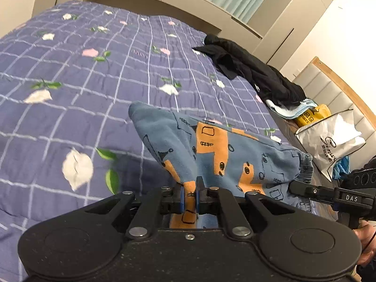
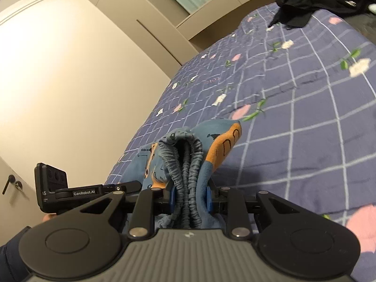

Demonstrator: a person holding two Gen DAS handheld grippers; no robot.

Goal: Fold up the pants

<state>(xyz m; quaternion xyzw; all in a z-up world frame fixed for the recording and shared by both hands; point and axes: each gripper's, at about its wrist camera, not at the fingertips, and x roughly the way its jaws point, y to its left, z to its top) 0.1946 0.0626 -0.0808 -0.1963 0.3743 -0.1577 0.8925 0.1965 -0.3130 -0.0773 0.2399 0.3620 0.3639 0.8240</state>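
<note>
Blue pants (image 1: 211,145) with orange print hang lifted above the purple checked quilt (image 1: 70,75). My left gripper (image 1: 190,189) is shut on a fold of the blue-and-orange cloth, its blue pads pressing on both sides. In the right wrist view my right gripper (image 2: 190,196) is shut on the bunched elastic waistband (image 2: 188,159) of the pants (image 2: 223,138). Each gripper shows at the edge of the other's view: a finger (image 1: 303,189) of the right one touches the waistband end, and a finger (image 2: 131,185) of the left one reaches the cloth from the left.
A heap of black clothes (image 1: 253,70) lies at the far right of the bed (image 2: 317,2). Beyond the bed's right edge stand a white bag (image 1: 333,138) and a yellow package (image 1: 310,115). Wardrobes and a door with a handle (image 2: 8,183) surround the bed.
</note>
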